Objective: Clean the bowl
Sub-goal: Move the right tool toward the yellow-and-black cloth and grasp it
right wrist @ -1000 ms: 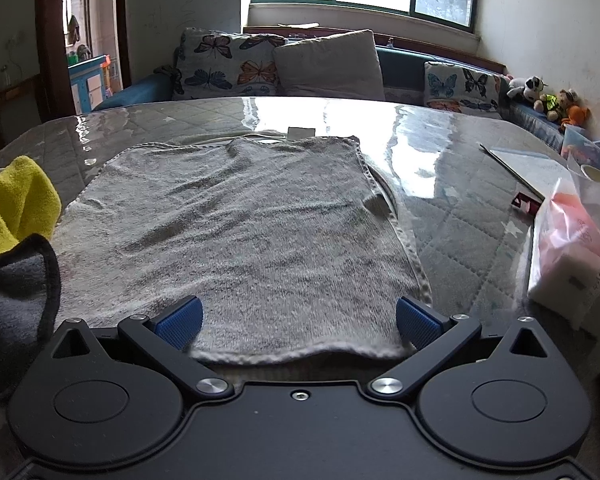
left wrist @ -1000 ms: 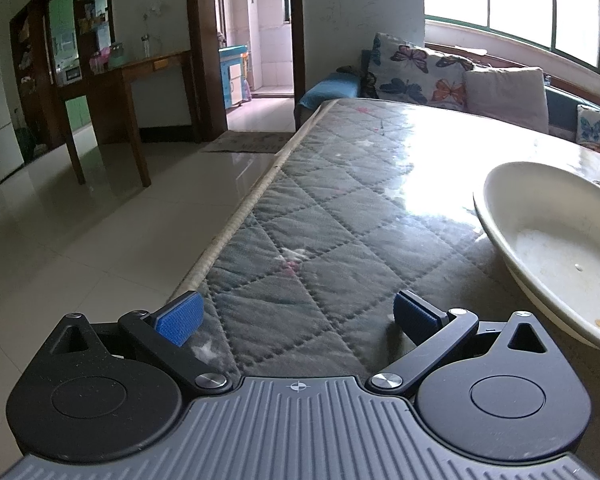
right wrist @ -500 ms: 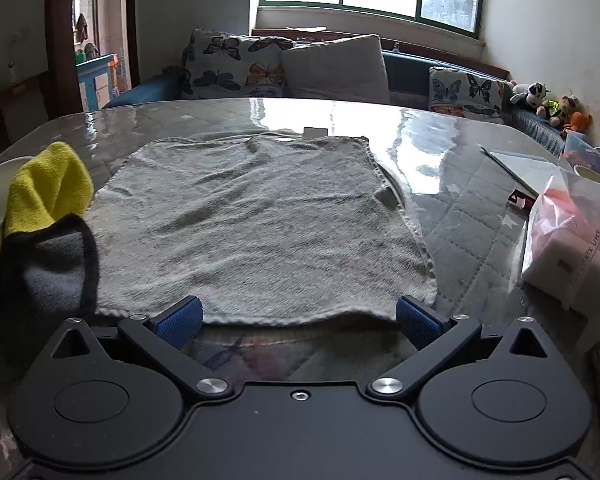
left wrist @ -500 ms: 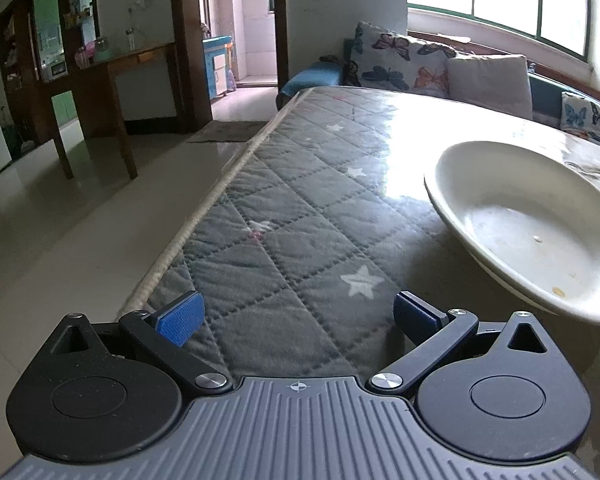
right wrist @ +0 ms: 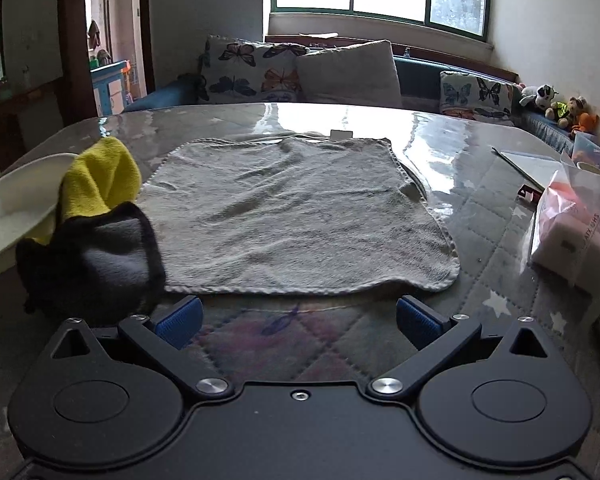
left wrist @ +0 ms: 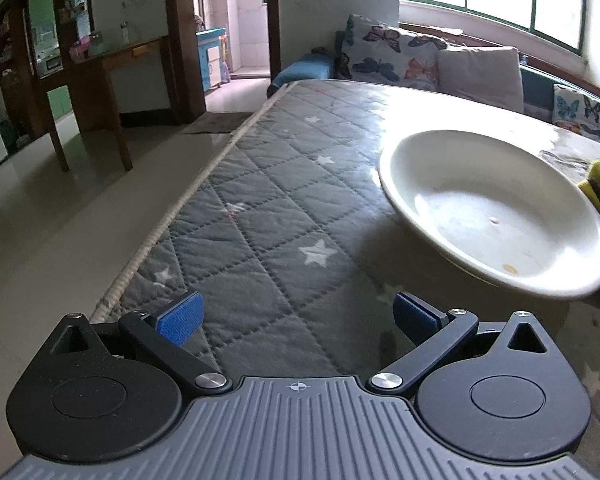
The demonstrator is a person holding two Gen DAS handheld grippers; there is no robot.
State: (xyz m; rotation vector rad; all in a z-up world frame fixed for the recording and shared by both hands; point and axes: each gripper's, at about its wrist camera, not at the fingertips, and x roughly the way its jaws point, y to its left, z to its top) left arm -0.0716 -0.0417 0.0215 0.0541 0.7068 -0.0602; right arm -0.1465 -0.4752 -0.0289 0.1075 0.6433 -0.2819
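Filling both views, a quilted grey star-print table cover (left wrist: 260, 216) lies under a glossy clear sheet, with a butterfly-cushioned window bench (right wrist: 260, 72) at the far side and a tiled floor (left wrist: 60, 216) to the left. A grey towel (right wrist: 292, 208) lies flat at the centre. The white bowl (left wrist: 496, 216), flecked with crumbs, sits left of the towel, and a yellow-and-dark cloth (right wrist: 100, 220) is bunched between them. Writing on the plastic-wrapped packet (right wrist: 576, 232) at right is too blurred to read. The left gripper (left wrist: 298, 318) and right gripper (right wrist: 298, 318) hover released, jaws spread wide, grasping nothing.
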